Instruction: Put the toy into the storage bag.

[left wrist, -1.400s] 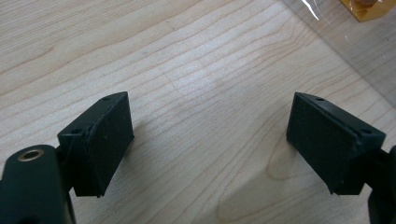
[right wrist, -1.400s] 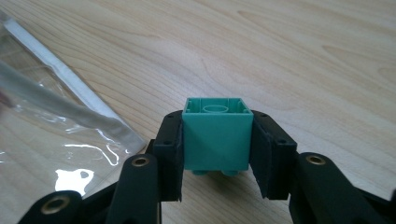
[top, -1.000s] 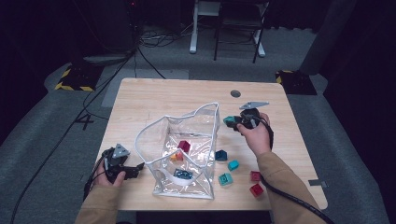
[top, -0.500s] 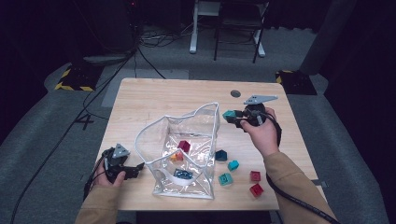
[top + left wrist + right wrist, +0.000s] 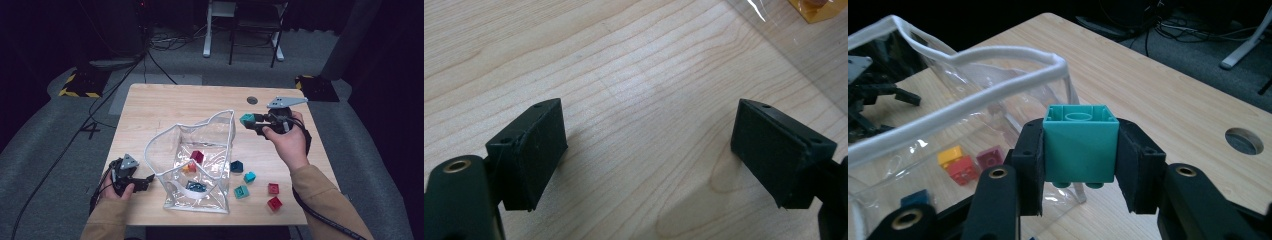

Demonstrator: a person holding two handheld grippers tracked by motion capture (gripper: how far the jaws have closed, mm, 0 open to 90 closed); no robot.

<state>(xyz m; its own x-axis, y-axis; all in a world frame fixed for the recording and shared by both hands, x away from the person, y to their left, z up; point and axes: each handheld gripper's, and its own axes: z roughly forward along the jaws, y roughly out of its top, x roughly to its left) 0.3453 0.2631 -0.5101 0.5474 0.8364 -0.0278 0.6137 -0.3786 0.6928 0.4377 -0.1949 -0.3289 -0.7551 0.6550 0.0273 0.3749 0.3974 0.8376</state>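
The right tool (image 5: 250, 121) pinches a teal block (image 5: 246, 119) between its two black jaws and holds it in the air, just right of the upper rim of a clear plastic bag (image 5: 215, 131). In the right gripper view the teal block (image 5: 1079, 145) sits squarely between the pads, its hollow underside turned up and its studs pointing down, with the white-edged rim of the bag (image 5: 973, 107) close behind it to the left. The right hand (image 5: 285, 140) grips the tool's body over the right part of the tabletop (image 5: 165, 107).

The bag stands open in the middle of the tabletop. Inside it lie a dark red block (image 5: 197, 156), an orange and red block (image 5: 189, 167) and a dark blue block (image 5: 196, 187).

On the bare wood right of the bag lie five loose pieces: a dark teal block (image 5: 236, 166), a light teal block (image 5: 249, 177), a green-teal block (image 5: 241, 192) and two red blocks (image 5: 273, 188), the nearer one (image 5: 274, 203) by the near edge.

The left tool (image 5: 145, 181) rests low at the near left, just beside the bag's bottom corner, held by the left hand (image 5: 120, 187). In the left gripper view its jaws stand spread wide apart with only bare wood between them, and the bag's clear wall (image 5: 804, 55) crosses the far right corner.
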